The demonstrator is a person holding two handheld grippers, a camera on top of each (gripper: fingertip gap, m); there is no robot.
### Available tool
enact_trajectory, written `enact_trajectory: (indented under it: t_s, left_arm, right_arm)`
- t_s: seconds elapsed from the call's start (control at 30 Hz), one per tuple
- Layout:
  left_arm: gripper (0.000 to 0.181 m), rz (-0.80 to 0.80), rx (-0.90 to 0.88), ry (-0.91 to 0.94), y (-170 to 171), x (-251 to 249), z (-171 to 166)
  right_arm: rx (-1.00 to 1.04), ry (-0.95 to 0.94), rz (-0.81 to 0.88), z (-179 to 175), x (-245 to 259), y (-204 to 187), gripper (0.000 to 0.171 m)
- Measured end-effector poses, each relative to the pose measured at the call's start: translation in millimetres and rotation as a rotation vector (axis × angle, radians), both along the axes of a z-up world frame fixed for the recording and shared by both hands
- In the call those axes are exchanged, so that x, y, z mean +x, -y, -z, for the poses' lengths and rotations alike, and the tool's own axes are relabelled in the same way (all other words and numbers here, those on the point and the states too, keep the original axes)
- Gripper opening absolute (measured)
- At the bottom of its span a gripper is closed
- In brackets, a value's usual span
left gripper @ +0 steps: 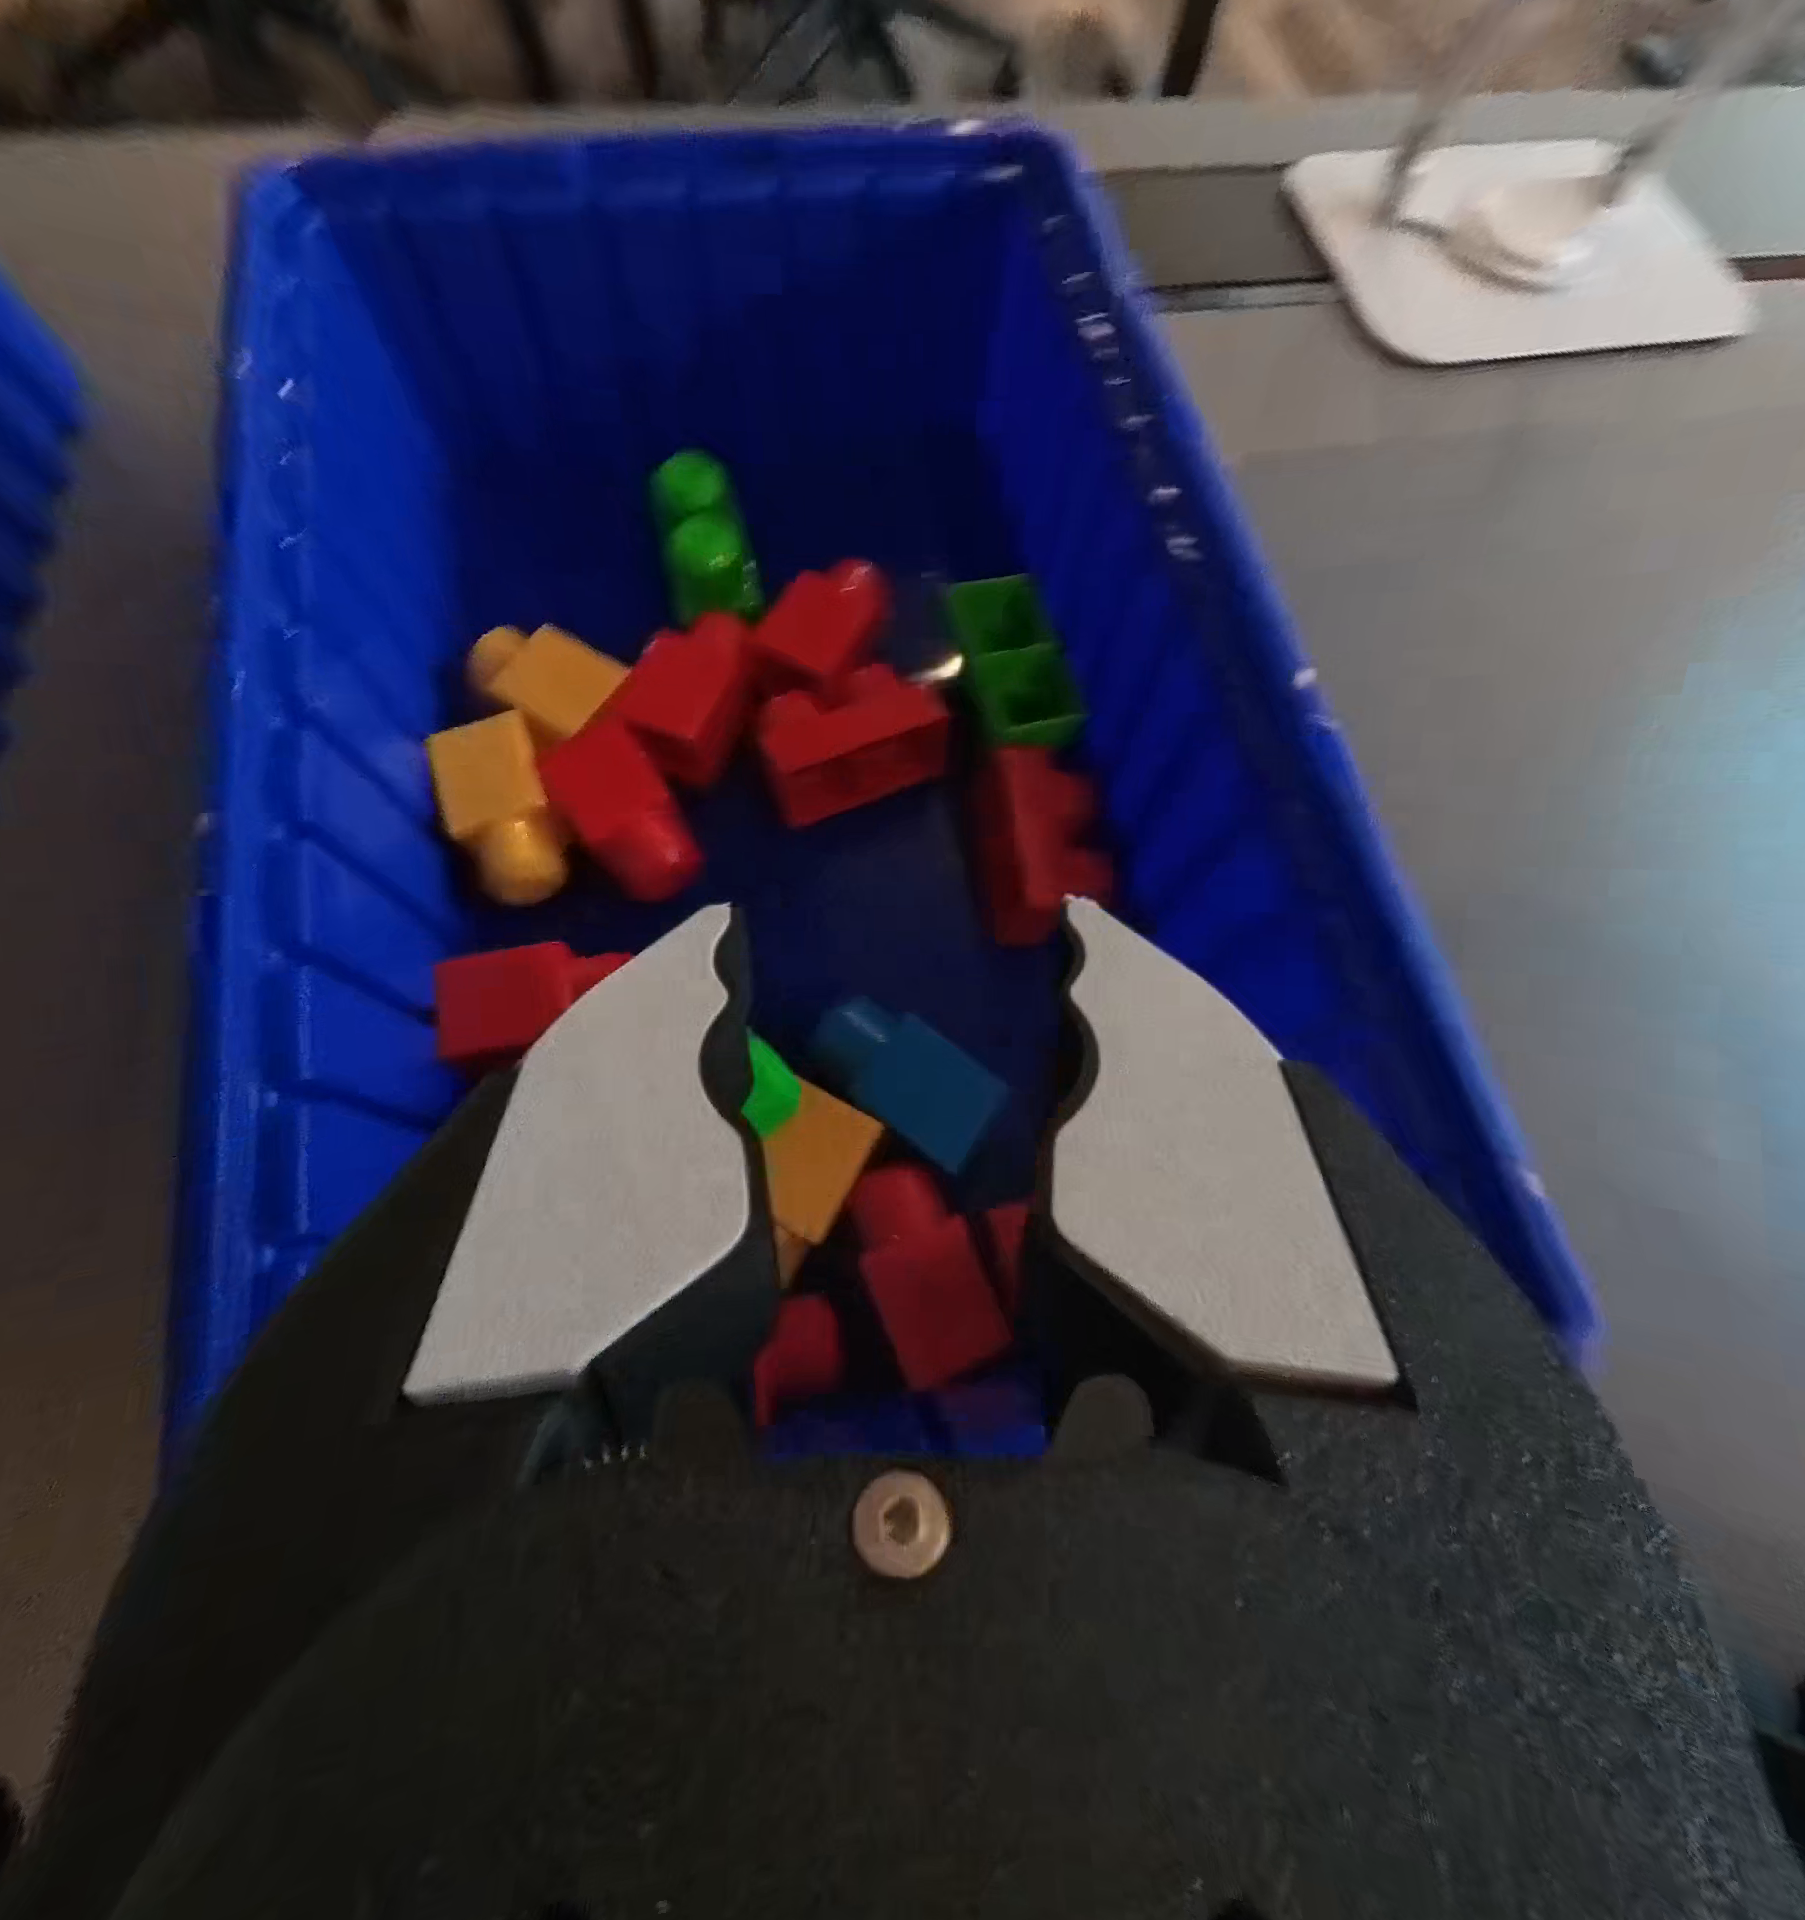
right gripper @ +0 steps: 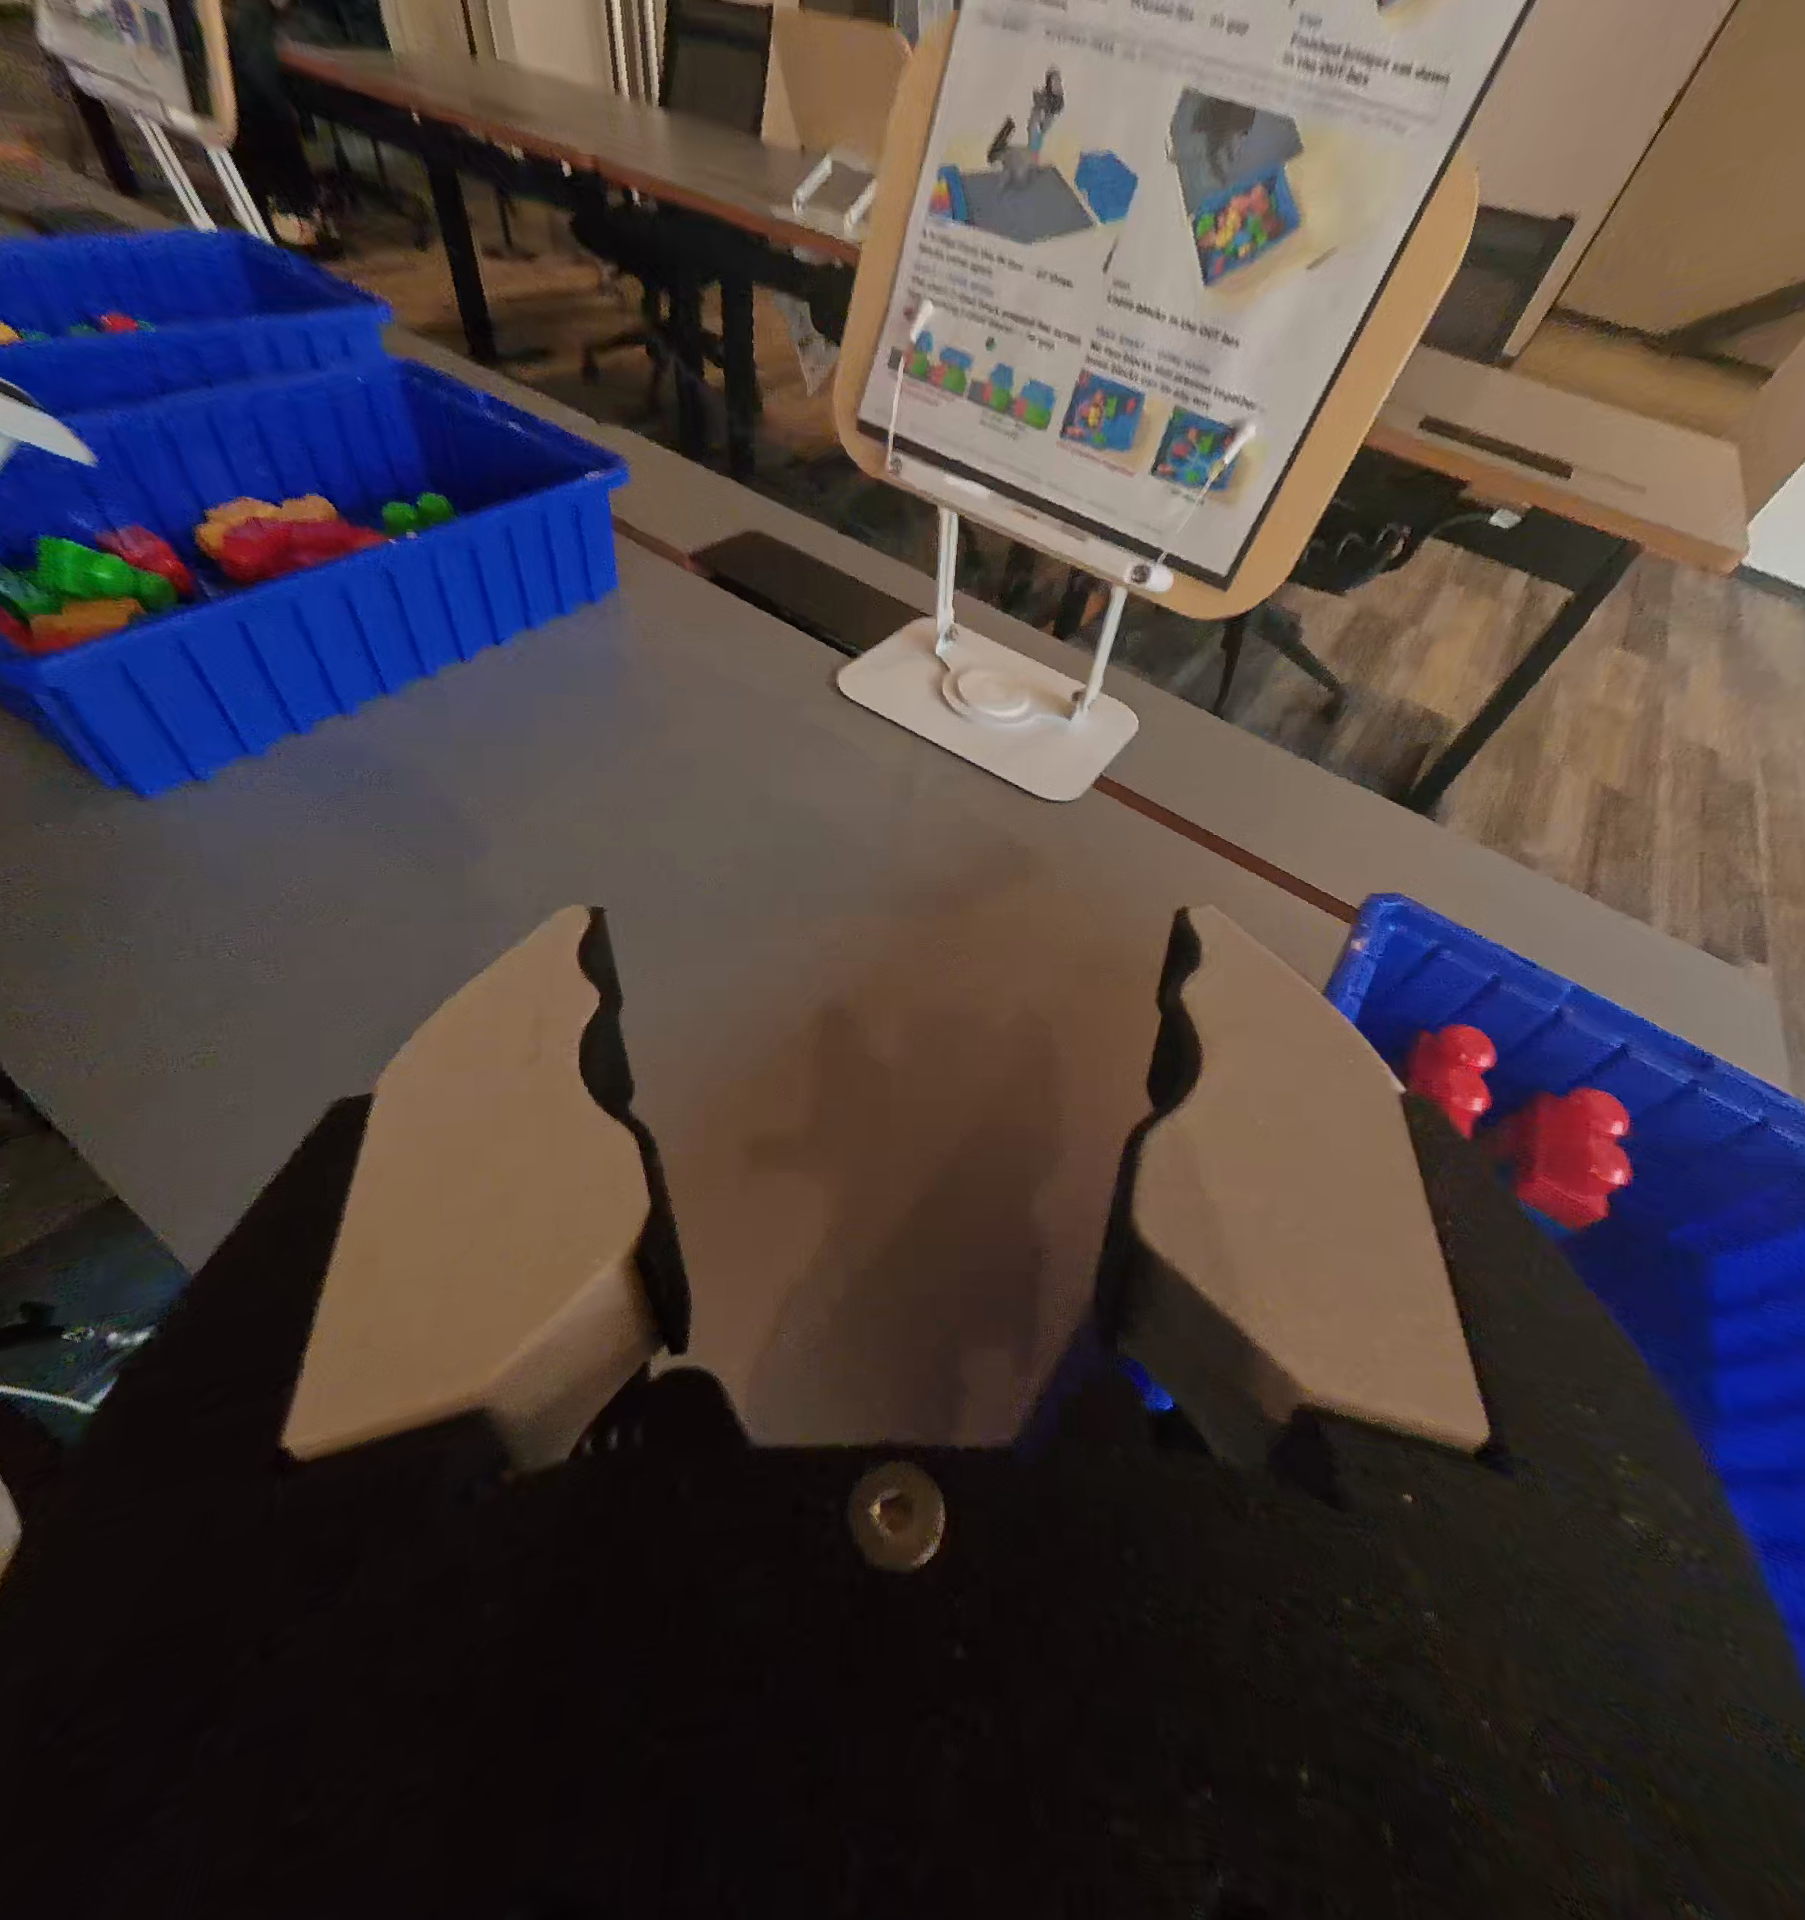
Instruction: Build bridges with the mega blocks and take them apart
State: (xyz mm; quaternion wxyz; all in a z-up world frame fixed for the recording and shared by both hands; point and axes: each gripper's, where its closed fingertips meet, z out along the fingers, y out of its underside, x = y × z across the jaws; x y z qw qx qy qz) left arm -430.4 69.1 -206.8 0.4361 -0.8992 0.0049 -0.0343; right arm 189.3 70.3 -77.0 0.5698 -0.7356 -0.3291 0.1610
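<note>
Left tongs (left gripper: pixel 898 914) spread wide, holding nothing, poised over the blue bin (left gripper: pixel 285 831) of loose mega blocks. Directly between the fingers: a blue single-stud block (left gripper: pixel 913 1081), lying on its side on top of an orange block (left gripper: pixel 825 1153) and red blocks (left gripper: pixel 929 1288), with a small green piece (left gripper: pixel 771 1081) just beside the left finger. Farther up the bin: a cluster of red blocks (left gripper: pixel 763 696), two yellow ones (left gripper: pixel 503 758) and two green ones (left gripper: pixel 706 540).

Right tongs (right gripper: pixel 882 935) likewise spread and empty, hovering above bare grey surface (right gripper: pixel 669 831), beside a second blue bin (right gripper: pixel 1708 1195) holding a couple of red blocks (right gripper: pixel 1563 1153). Two more blue bins with blocks (right gripper: pixel 285 665) near the far left of the right wrist view; an instruction sheet on a white stand (right gripper: pixel 991 707) at the surface edge.

Likely step: picking a first block for a bridge. Best done by lowering straight down onto the blue block, fingers across its flat sides rather than the stud, clear of the green piece and the orange neighbour. Closing gently before lifting should avoid dragging a second block along. Left view blurred, so exact height above the blocks hard to judge.
</note>
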Motion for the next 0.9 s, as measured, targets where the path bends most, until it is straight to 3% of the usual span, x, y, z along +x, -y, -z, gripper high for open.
enact_trajectory:
  t_s: [0.13, 0.33, 0.63, 0.9]
  left_arm:
    - [0.038, -0.147, -0.116, 0.025, -31, -37, 22]
    - [0.044, -0.276, -0.264, 0.080, -62, -59, 55]
    - [0.048, -0.442, -0.399, 0.145, -78, -80, 101]
    - [0.043, -0.495, -0.427, 0.120, -84, -88, 118]
  right_arm:
    - [0.026, -0.036, -0.040, 4, -9, 18, 0.091]
    - [0.053, -0.047, -0.044, 12, -5, 26, 0.087]
    - [0.105, -0.095, -0.028, -1, 13, 36, 0.083]
    - [0.113, -0.114, -0.002, -3, 24, 35, 0.081]
